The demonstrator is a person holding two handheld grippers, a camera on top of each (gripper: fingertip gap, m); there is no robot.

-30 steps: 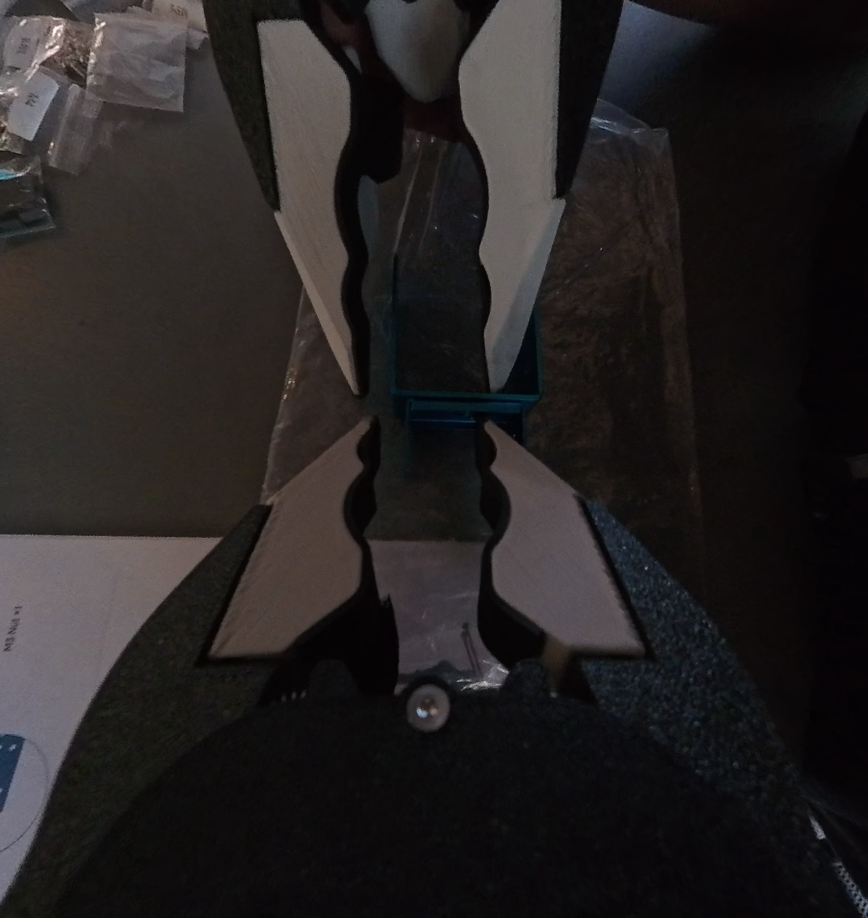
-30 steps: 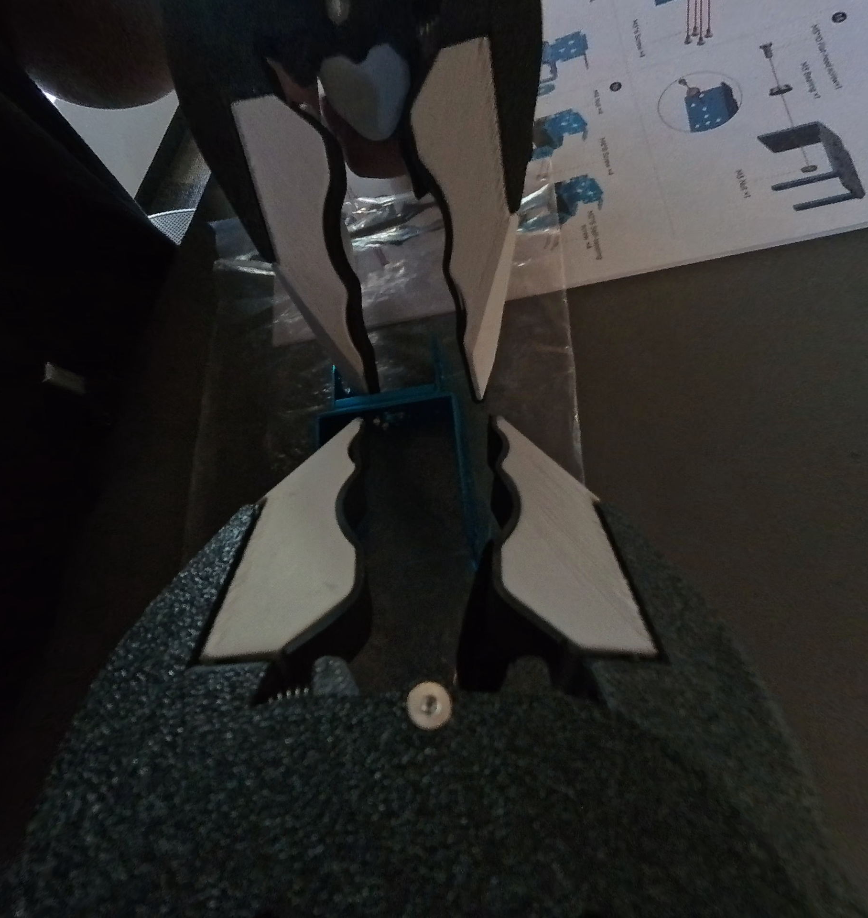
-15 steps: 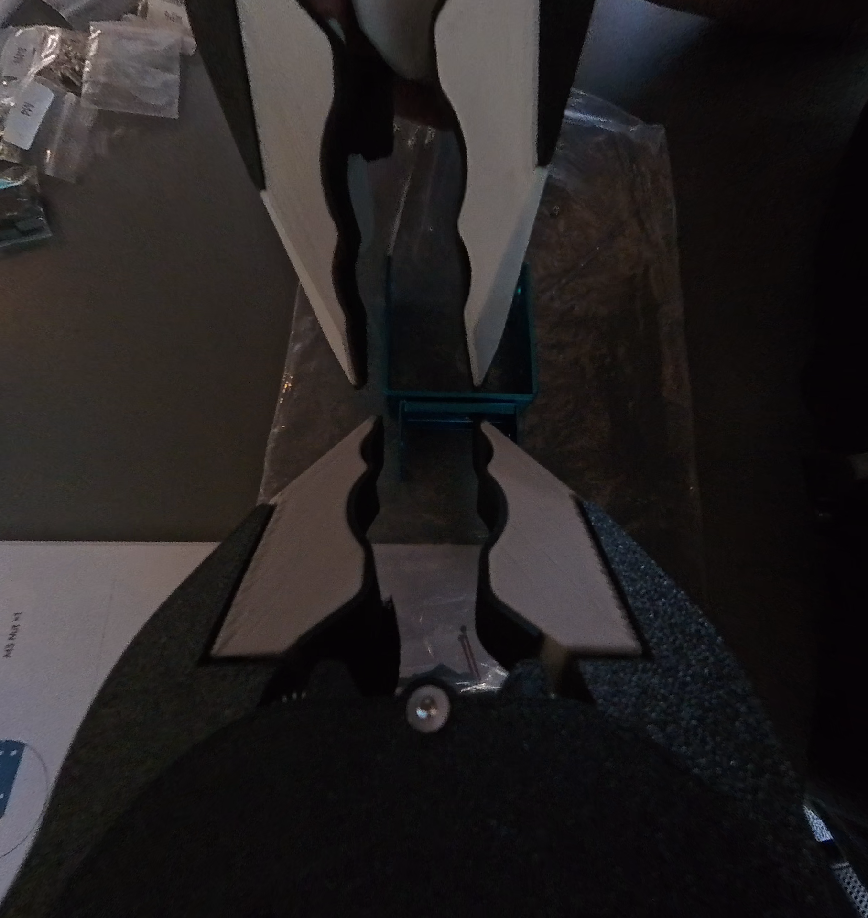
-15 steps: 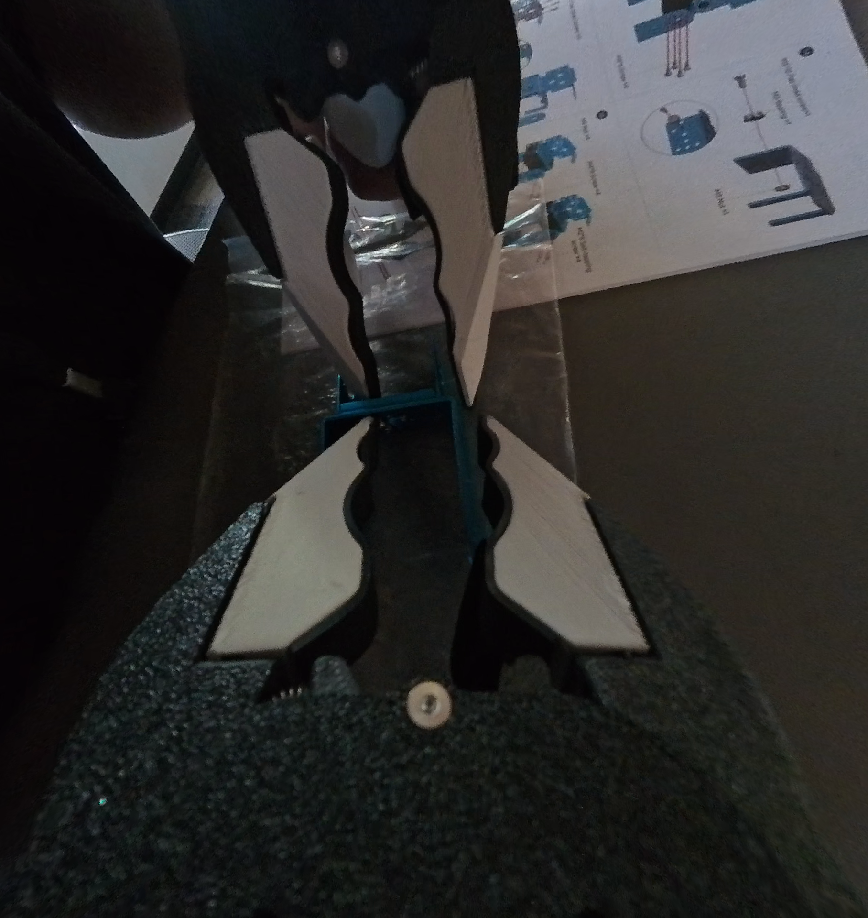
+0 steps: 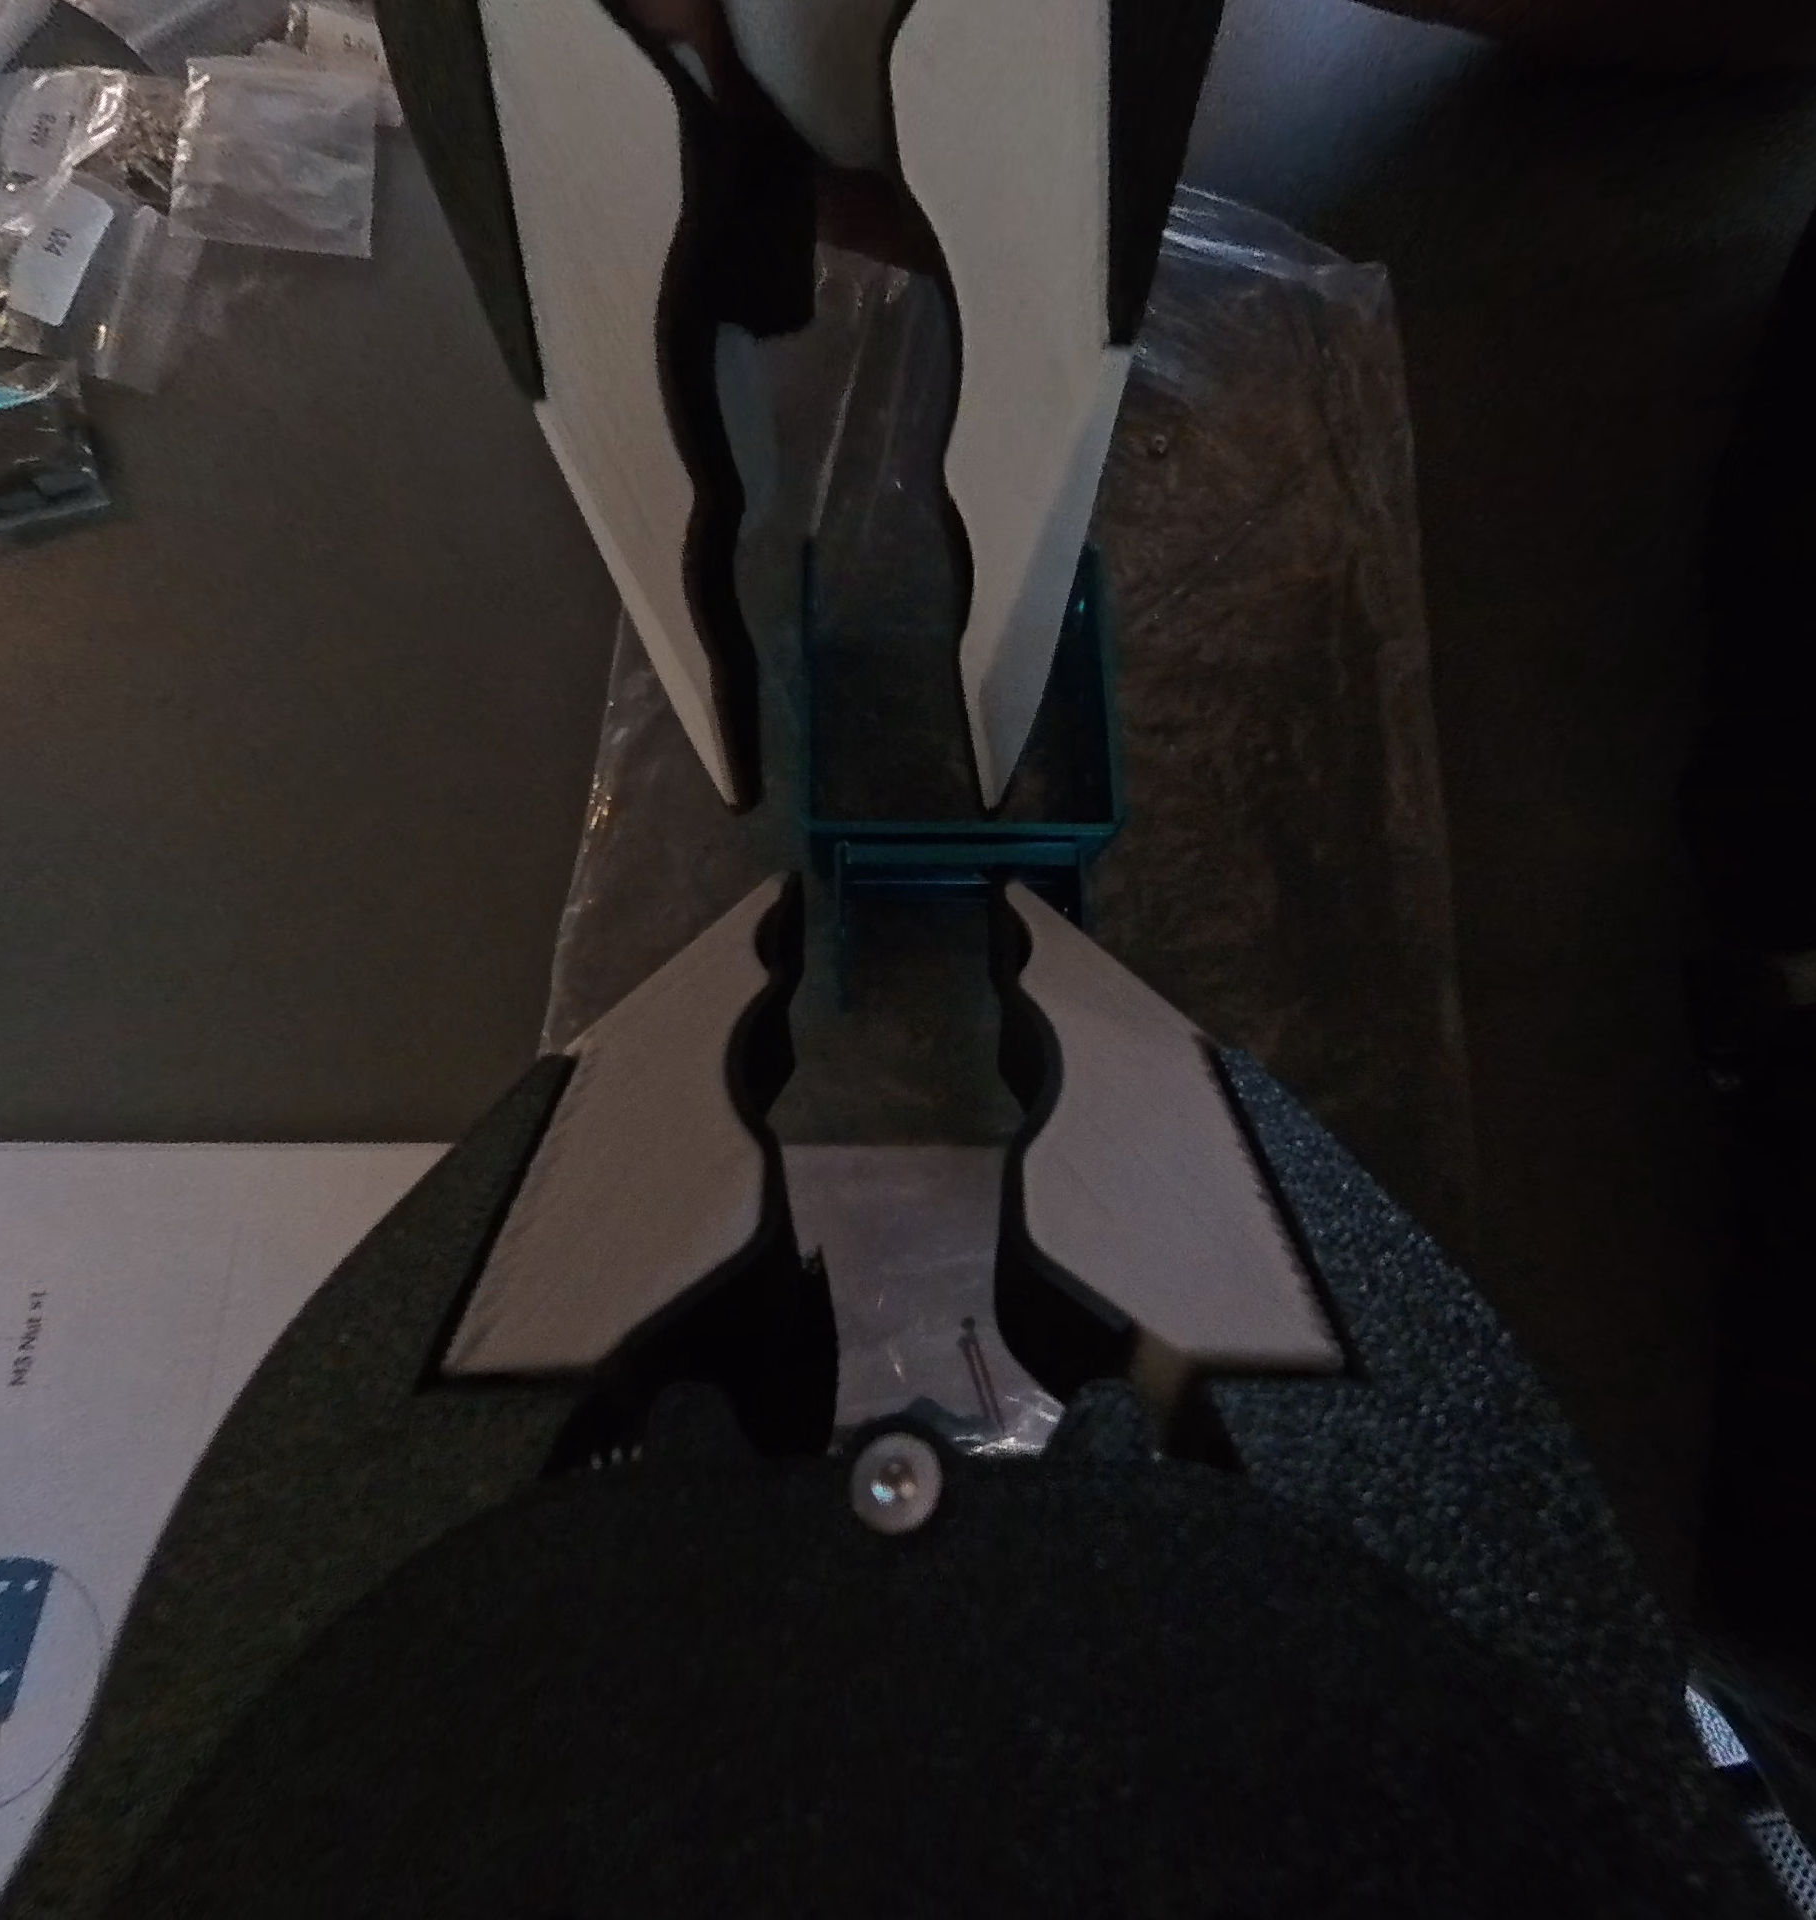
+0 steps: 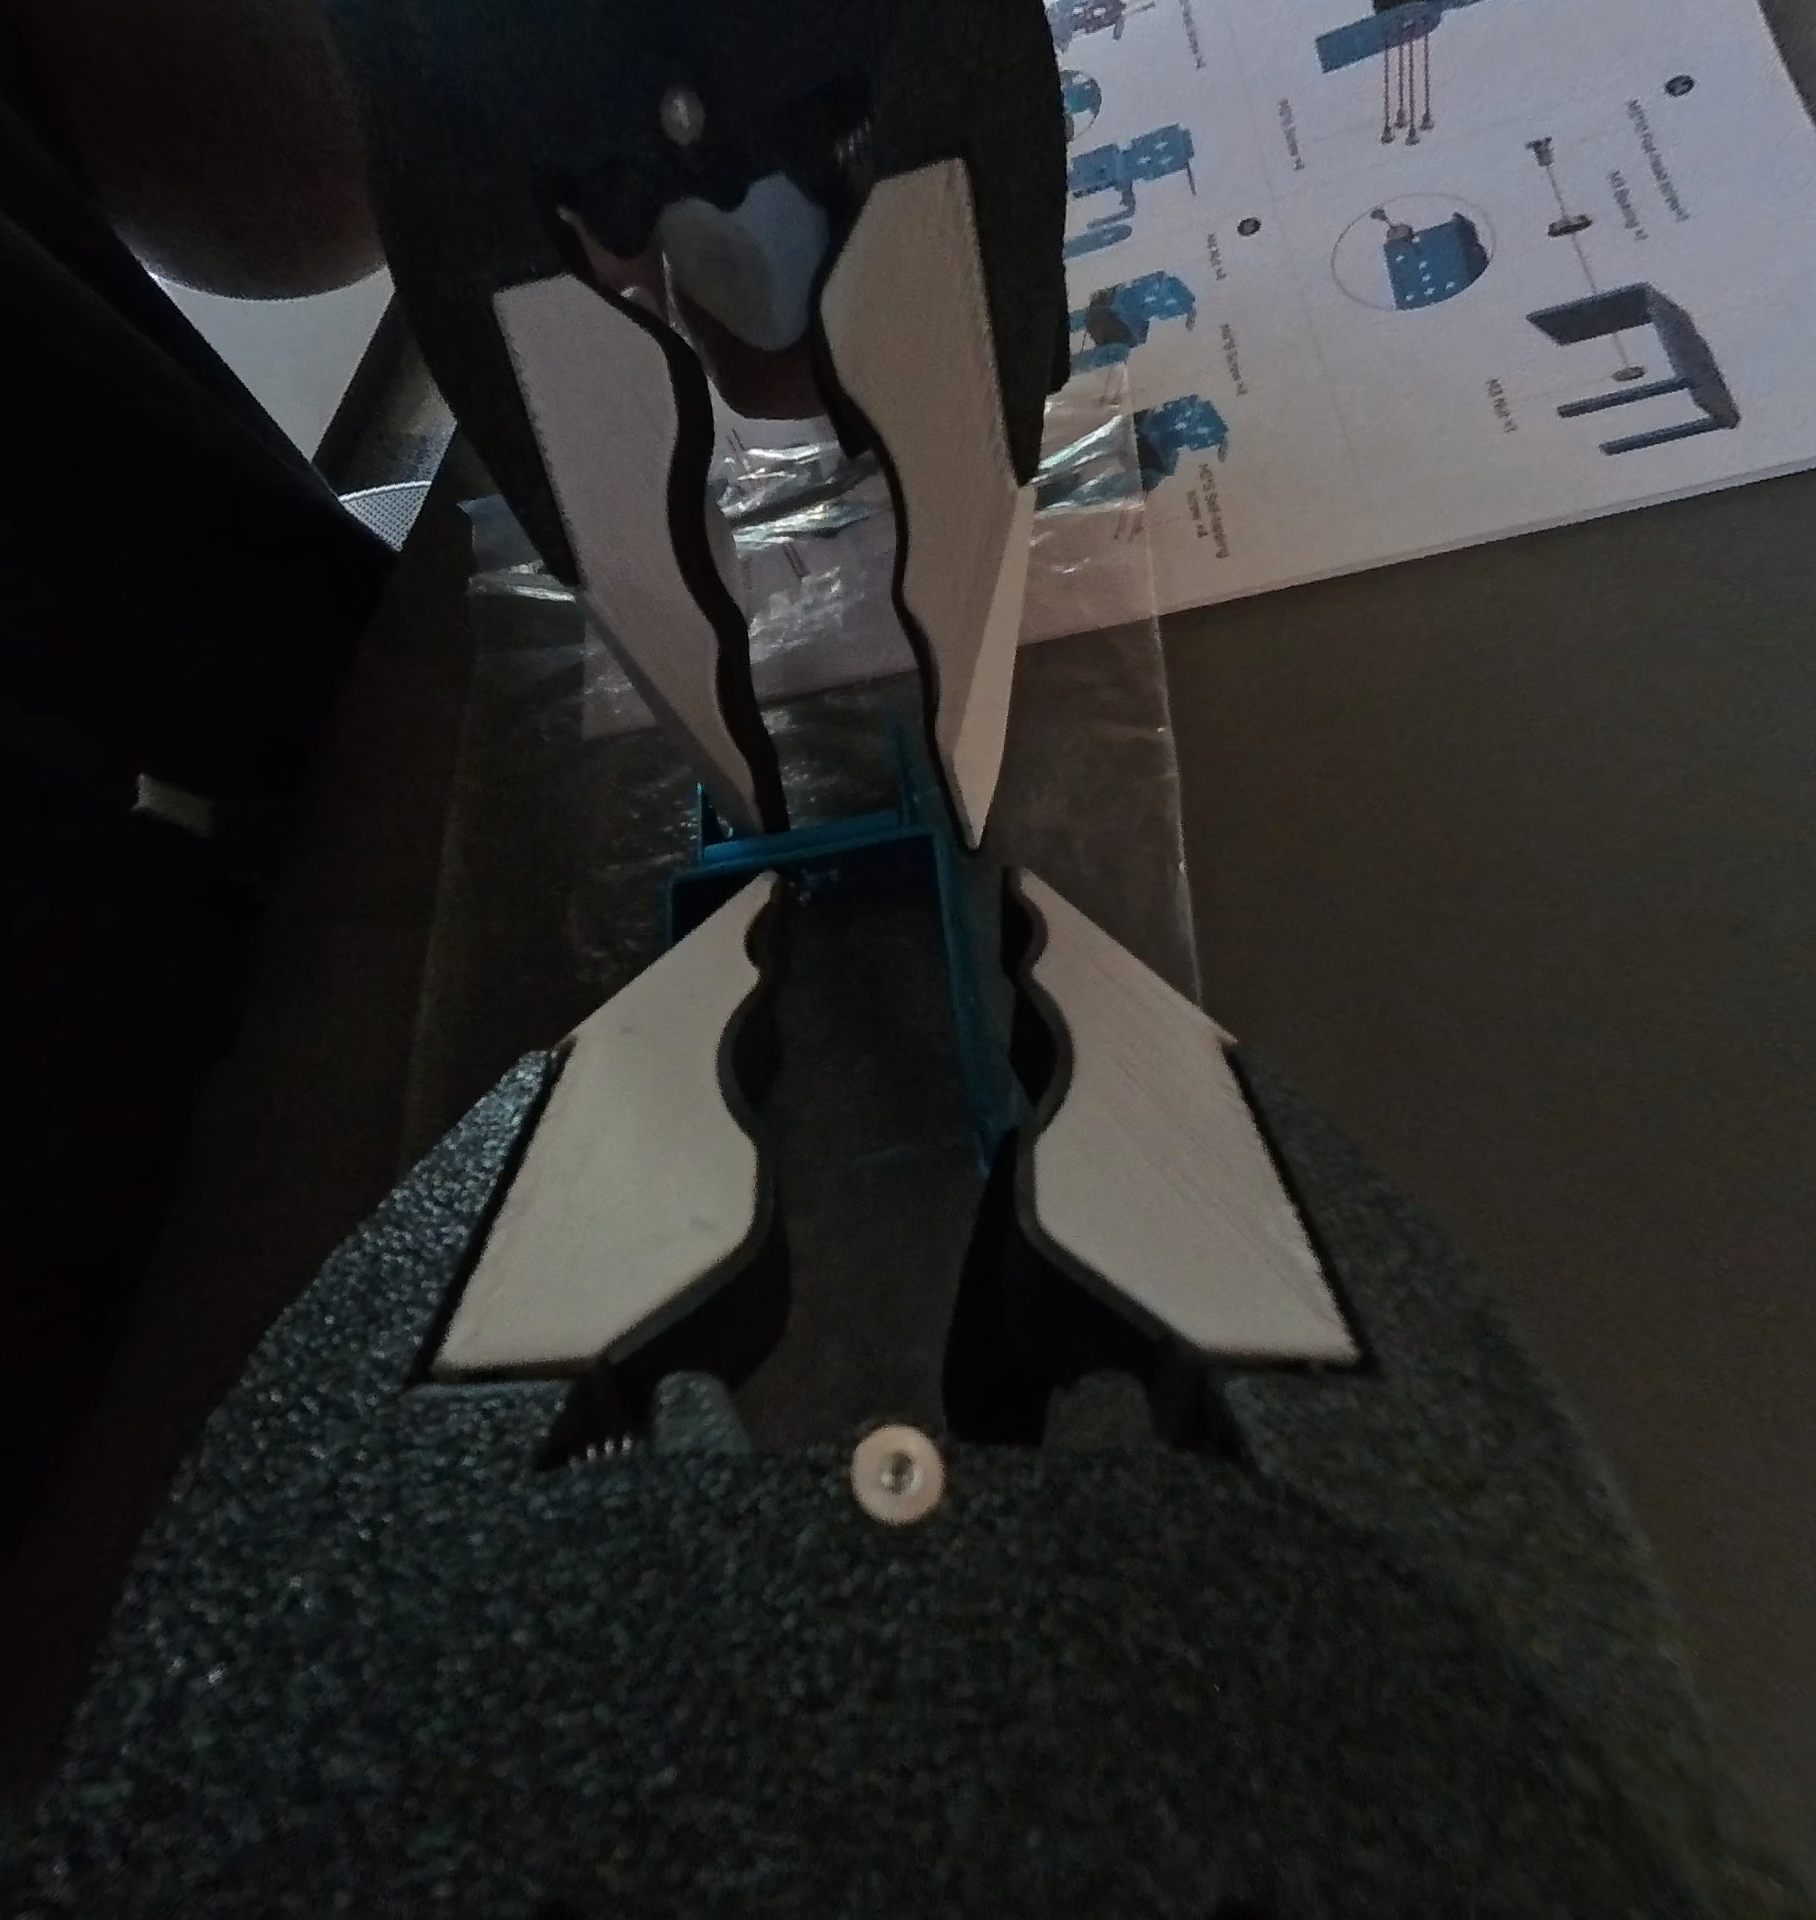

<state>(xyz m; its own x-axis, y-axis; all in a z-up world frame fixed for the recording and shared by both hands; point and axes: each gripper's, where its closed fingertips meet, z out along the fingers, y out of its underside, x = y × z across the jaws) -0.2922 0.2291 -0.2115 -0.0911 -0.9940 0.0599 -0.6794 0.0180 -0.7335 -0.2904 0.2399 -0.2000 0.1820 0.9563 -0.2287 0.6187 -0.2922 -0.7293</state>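
Left wrist view: left tool parted astride blue bracket on plastic bag, counter beneath. Right tool likewise parted, facing. Could skid on slick film if squeezed unevenly; grip contact unclear.

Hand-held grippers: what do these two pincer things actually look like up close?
Each hand-held gripper, left and right, has a rough, speckled black body, one silver screw at its centre, and two pale grey-white fingers that taper to points, edged inside with wavy black pads.
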